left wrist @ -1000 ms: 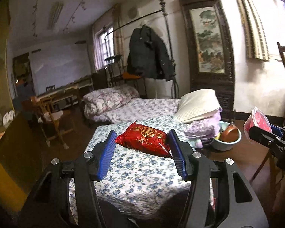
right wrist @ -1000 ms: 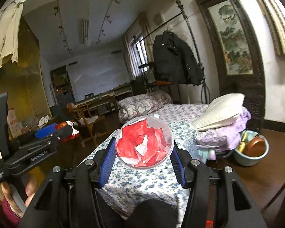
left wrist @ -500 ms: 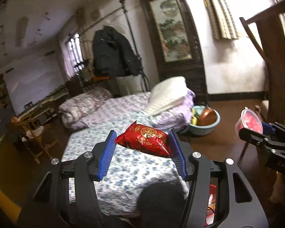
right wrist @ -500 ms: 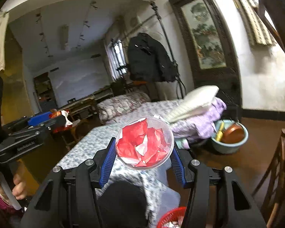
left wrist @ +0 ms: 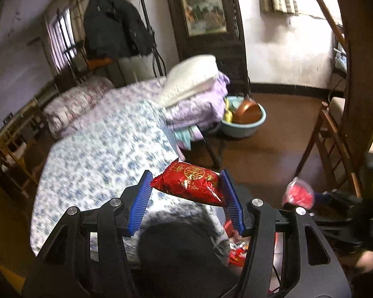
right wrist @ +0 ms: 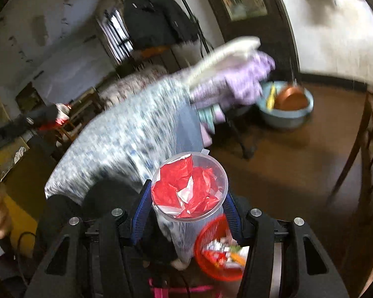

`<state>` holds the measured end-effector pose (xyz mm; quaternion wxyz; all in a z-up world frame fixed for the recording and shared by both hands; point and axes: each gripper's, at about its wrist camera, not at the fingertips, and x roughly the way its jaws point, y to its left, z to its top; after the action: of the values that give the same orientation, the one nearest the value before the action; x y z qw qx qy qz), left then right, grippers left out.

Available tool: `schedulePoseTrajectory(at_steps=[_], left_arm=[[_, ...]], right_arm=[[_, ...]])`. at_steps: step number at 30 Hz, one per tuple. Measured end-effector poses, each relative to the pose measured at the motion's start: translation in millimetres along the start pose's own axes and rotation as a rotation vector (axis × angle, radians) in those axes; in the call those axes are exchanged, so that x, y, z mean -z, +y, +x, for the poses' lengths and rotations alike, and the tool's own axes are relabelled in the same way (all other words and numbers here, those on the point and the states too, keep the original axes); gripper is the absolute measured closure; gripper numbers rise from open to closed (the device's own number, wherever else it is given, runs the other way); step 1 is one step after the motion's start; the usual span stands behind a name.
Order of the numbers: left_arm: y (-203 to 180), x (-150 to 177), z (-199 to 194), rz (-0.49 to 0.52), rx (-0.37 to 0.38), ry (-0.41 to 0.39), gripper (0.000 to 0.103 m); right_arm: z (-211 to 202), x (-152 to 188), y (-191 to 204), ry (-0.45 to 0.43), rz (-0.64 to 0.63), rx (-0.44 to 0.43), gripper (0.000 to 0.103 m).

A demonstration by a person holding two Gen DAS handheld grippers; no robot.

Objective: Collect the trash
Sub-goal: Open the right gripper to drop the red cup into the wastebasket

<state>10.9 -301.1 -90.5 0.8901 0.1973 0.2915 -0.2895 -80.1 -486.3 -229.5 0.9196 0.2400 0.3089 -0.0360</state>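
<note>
My left gripper is shut on a red snack packet with gold print, held crosswise between the blue pads. My right gripper is shut on a clear plastic cup stuffed with crumpled red paper. Just below and right of the cup, a red trash basket with wrappers inside shows between the right fingers. In the left wrist view a sliver of that basket shows under the packet, and the right gripper with its cup is blurred at the right.
A bed with a floral sheet fills the left and middle. Pillow and purple bedding are stacked at its far corner. A blue basin sits on the brown floor. A wooden chair stands at the right.
Both grippers have tilted down and sunk toward the floor beside the bed, each holding the same thing. The red basket has come into view under them.
</note>
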Motion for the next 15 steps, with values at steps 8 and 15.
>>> schedulePoseTrajectory(at_steps=[8, 15], left_arm=[[-5.3, 8.3, 30.3, 0.013, 0.074, 0.082, 0.047], [-37.4, 8.6, 50.2, 0.067, 0.167, 0.141, 0.047]], right_arm=[[36.6, 23.0, -38.9, 0.104, 0.152, -0.007, 0.028], [-11.1, 0.5, -51.1, -0.068, 0.13, 0.09, 0.026]])
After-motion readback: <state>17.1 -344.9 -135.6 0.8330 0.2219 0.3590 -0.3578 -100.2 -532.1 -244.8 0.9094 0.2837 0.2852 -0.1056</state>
